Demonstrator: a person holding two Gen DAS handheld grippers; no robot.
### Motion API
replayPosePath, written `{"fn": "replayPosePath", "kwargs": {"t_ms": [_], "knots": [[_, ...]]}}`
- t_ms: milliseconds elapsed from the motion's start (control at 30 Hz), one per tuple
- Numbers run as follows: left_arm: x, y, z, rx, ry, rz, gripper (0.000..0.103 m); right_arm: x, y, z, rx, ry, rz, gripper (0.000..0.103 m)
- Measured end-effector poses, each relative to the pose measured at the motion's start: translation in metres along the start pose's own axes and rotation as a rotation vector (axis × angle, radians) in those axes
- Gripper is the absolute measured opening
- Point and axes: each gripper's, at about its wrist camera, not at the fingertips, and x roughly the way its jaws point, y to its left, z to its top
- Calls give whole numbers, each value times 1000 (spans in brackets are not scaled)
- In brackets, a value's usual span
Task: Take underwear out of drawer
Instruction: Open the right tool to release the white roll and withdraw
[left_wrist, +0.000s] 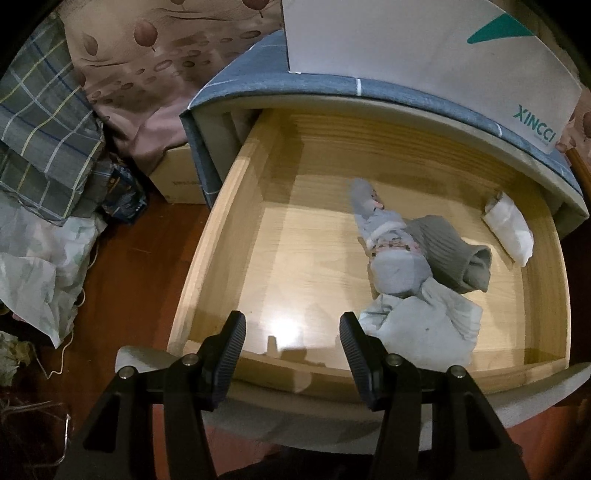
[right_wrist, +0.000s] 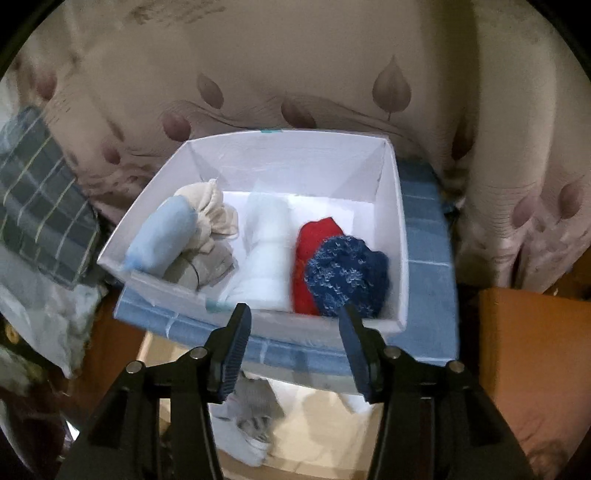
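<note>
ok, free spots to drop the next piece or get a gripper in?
White box: bare floor at the back, behind the white roll; front is packed. Drawer: left half bare; garments crowd the right.

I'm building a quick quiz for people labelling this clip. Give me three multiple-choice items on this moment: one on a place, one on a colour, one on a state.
1. Where does the white box stand?
A. on top of the blue-covered cabinet
B. inside the drawer
C. on the floor

2. What colour is the knitted bundle nearest the right gripper?
A. yellow
B. blue flecked with white
C. green

3. How is the wooden drawer?
A. shut
B. taken out and upside down
C. pulled open with clothes inside

Answers: 1 A, the box's base sits on the blue cover above the drawer. 2 B, it lies beside a red piece. 3 C, the left wrist view looks down into it past the left gripper.
</note>
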Motion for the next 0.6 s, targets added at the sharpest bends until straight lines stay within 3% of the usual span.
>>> {"fn": "replayPosePath", "kwargs": {"t_ms": [233,400,600], "knots": [[-1,5,2,-7,6,5,54,-11,-11,-59,-37,54,45,48],[1,8,3,-9,20,-2,54,25,-24,-108,-56,158,20,47],[3,9,3,-13,30,-6,54,70,-38,-127,-49,213,-5,46]]}}
